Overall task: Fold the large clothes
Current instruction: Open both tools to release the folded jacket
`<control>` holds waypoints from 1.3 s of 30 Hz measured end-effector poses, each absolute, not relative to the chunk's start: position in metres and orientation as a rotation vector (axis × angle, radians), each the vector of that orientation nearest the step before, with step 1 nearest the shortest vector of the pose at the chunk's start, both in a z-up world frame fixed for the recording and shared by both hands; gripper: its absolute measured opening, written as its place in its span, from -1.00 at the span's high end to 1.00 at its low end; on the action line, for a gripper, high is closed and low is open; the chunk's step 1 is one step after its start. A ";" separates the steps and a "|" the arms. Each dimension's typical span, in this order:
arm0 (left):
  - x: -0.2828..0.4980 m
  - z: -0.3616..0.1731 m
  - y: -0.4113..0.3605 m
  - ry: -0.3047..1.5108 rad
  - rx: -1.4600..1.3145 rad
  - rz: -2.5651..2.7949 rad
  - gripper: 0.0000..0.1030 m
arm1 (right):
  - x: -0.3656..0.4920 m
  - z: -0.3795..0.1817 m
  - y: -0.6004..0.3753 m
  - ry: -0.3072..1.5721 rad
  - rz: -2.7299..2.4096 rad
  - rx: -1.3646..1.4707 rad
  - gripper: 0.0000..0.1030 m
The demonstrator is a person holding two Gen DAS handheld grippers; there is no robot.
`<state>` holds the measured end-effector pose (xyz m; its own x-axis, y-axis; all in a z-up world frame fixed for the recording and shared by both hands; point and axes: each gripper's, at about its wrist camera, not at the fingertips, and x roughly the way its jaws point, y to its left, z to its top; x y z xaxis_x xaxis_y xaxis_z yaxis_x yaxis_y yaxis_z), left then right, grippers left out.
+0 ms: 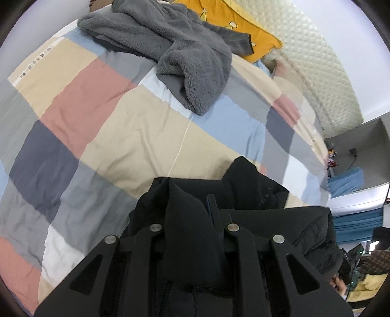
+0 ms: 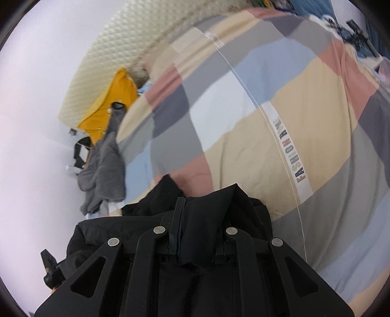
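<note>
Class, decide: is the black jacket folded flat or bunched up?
Bunched up: the black jacket hangs crumpled from both grippers, left gripper and right gripper.

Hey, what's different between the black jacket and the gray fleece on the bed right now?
The black jacket is smooth, dark fabric; the gray fleece is fuzzy and lighter. The black jacket is clamped in both the left gripper and the right gripper, while the gray fleece lies untouched in a rumpled heap farther off on the plaid bedspread, beside a yellow garment. Both are bulky and not yet folded.
</note>
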<state>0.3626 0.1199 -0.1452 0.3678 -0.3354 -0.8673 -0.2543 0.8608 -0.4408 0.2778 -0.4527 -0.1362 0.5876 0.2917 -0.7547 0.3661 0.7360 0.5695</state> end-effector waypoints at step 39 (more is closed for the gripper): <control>0.313 -0.071 0.127 0.996 -0.584 -0.211 -0.54 | 0.228 -0.093 -0.455 0.997 0.023 0.724 -0.34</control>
<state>0.3129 0.1274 -0.0706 0.5388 -0.4246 -0.7276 -0.0929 0.8285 -0.5522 0.2275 -0.4546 -0.0926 0.5627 0.3350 -0.7557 0.2998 0.7693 0.5642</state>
